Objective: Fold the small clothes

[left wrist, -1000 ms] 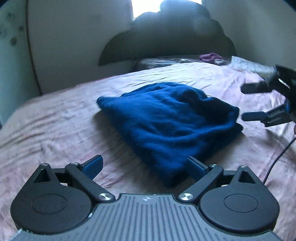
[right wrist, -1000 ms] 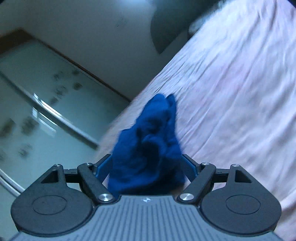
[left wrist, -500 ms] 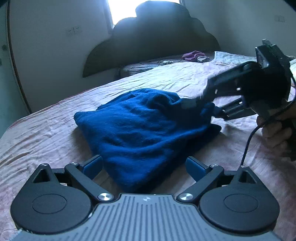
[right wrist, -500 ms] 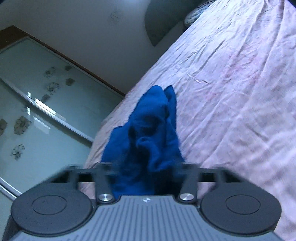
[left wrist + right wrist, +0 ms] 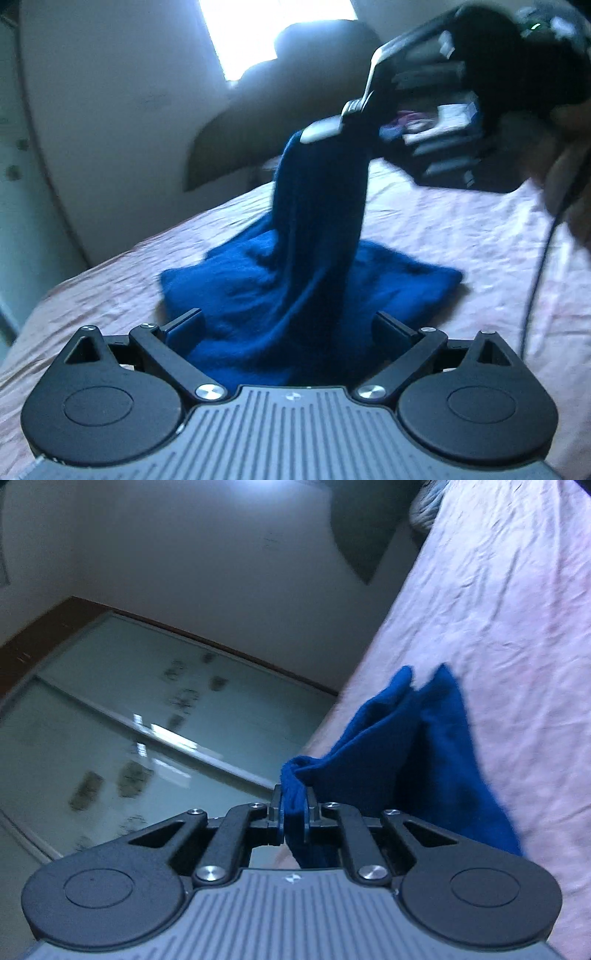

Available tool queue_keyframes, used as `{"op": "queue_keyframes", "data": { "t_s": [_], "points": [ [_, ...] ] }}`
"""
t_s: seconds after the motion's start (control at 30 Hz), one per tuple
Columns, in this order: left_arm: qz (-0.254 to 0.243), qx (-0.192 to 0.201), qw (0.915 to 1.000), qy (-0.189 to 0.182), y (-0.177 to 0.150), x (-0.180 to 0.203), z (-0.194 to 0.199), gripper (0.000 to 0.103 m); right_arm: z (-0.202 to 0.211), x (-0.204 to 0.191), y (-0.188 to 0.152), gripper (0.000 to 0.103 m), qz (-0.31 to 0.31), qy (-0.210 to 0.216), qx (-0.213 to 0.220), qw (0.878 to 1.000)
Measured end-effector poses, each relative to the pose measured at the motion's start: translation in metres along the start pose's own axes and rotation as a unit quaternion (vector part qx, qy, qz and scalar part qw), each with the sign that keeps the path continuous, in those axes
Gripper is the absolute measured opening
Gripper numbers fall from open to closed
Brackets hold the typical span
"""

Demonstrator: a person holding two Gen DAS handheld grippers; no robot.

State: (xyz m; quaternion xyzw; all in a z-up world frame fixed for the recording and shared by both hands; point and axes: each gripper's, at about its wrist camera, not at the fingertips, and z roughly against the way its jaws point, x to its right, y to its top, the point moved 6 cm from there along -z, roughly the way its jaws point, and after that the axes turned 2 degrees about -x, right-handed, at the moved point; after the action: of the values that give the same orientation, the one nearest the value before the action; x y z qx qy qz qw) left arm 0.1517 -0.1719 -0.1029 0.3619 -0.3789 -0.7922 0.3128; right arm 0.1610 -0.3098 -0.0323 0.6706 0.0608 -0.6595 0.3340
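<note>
A dark blue knit garment (image 5: 306,280) lies on the pink bed sheet (image 5: 461,229). One part of it is pulled up into a tall peak. My right gripper (image 5: 332,136) holds the top of that peak; its jaws are closing, and in the right wrist view the right gripper (image 5: 294,805) pinches a bunched fold of the blue garment (image 5: 406,757). My left gripper (image 5: 288,325) is open and low over the near edge. The cloth lies between its spread fingers, and the pads do not press on it.
A dark scalloped headboard (image 5: 258,122) and a bright window stand at the far end of the bed. A person's hand (image 5: 569,173) and a black cable (image 5: 535,277) are at the right. A glass wardrobe door (image 5: 129,720) runs along the bed's far side.
The right gripper went from open around the garment's edge to shut on it, then lifted that part into a peak. The left gripper moved closer, so cloth now lies between its fingers.
</note>
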Motion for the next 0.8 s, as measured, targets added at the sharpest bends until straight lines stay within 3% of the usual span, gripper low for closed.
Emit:
{"op": "queue_keyframes", "data": {
  "t_s": [0.13,0.27,0.37,0.6,0.7,0.8],
  "points": [
    [0.044,-0.009,0.9972,0.059,-0.009,-0.03,-0.002,0.098,0.0,-0.002,-0.002,0.009,0.005,0.001,0.003,1.0],
    [0.115,-0.027,0.9902,0.074,-0.024,-0.063,-0.001,0.092,0.014,0.019,-0.004,0.009,-0.004,-0.027,0.01,1.0],
    [0.136,-0.036,0.9871,0.077,-0.032,-0.075,0.002,0.092,0.027,0.038,-0.008,0.008,-0.002,-0.069,0.007,0.998],
    [0.096,-0.051,0.9915,0.071,-0.042,-0.066,0.008,0.091,0.037,0.069,-0.027,0.008,0.034,-0.173,-0.021,0.984],
    [0.109,-0.067,0.9908,0.044,-0.047,-0.074,0.01,0.094,0.045,0.07,-0.029,0.008,0.047,-0.206,-0.025,0.977],
    [0.12,-0.067,0.9902,0.021,-0.045,-0.08,0.019,0.098,0.047,0.055,-0.024,0.009,0.101,-0.249,-0.03,0.963]
  ]
}}
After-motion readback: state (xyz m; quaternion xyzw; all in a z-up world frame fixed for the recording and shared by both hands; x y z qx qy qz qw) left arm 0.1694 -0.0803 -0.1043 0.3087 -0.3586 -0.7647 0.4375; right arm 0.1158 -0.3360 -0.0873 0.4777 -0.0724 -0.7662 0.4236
